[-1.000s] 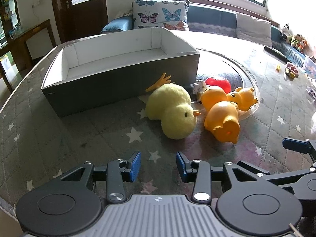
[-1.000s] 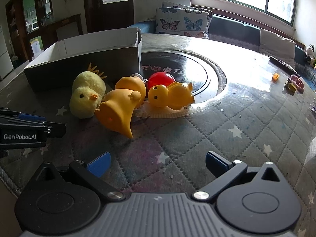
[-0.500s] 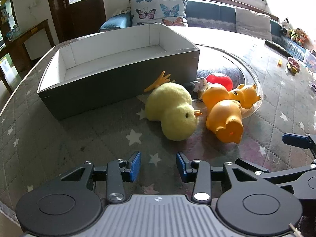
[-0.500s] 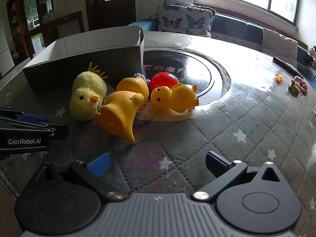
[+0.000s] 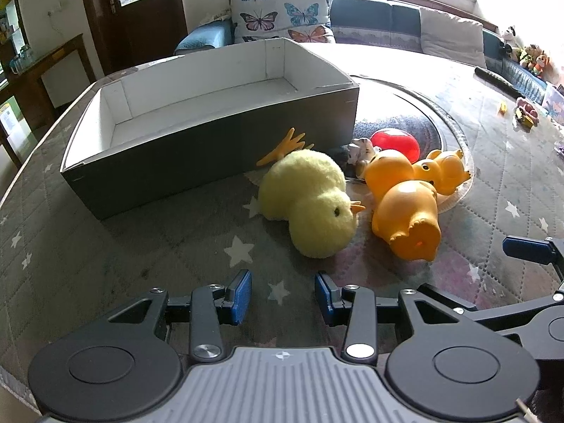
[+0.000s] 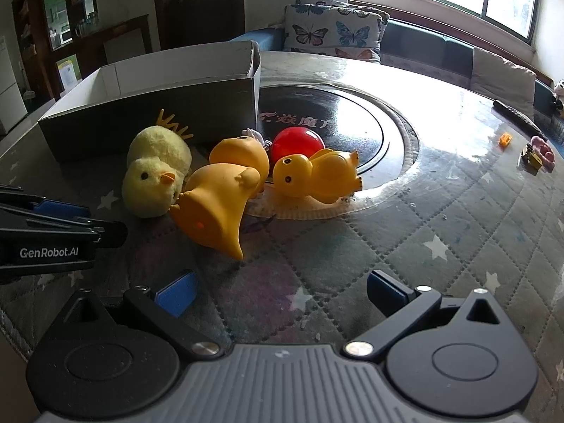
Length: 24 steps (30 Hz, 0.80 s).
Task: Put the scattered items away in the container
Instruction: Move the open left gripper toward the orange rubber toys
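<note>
Left gripper [image 5: 283, 294] is held narrowly parted, right gripper [image 6: 282, 290] wide; fluffy yellow plush chick [image 5: 310, 208] is seen just ahead, beside the grey cardboard box [image 5: 197, 155].

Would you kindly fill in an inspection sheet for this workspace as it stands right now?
Surface: round table under a quilted star-print cover, with a dark glass turntable in the middle.
Job's things: grey box, white inside, nothing seen in it. Beside it lie a plush chick, three orange rubber ducks, the nearest on its side, and a red ball.
Clutter: small toys and a dark stick-like object near the far edge.
Grippers: left hand-held gripper open, empty; right hand-held gripper open wider, empty.
Cables: nothing seen.
Surroundings: sofa with butterfly cushions, door, window.
</note>
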### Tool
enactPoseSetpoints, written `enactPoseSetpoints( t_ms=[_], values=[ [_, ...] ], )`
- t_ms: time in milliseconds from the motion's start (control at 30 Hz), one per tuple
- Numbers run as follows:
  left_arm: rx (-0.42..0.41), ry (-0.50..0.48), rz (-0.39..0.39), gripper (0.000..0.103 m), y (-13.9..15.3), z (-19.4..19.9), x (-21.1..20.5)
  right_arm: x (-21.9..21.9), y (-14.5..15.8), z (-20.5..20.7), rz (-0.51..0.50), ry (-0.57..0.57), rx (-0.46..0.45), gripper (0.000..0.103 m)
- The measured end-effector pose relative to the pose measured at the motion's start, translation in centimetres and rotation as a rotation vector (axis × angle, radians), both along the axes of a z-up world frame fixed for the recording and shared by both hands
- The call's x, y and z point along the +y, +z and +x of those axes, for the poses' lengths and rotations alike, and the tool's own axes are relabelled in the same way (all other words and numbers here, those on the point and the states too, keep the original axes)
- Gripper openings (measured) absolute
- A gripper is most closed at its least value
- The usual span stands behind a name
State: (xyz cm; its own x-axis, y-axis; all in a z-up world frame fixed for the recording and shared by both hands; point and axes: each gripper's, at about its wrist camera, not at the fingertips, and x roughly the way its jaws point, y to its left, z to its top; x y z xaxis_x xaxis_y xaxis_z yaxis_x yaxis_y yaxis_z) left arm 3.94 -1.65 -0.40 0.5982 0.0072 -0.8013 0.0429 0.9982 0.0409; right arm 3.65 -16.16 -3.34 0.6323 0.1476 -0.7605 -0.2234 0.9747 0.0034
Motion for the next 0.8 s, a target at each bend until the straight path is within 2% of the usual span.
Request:
enactPoseSetpoints(
  t_ms=[800],
  values=[
    [0.01,-0.007,0.008,0.042,-0.27,0.66,-0.11,0.31,-0.27,0.77,0.003,0.003,0.016,0.103]
  ],
)
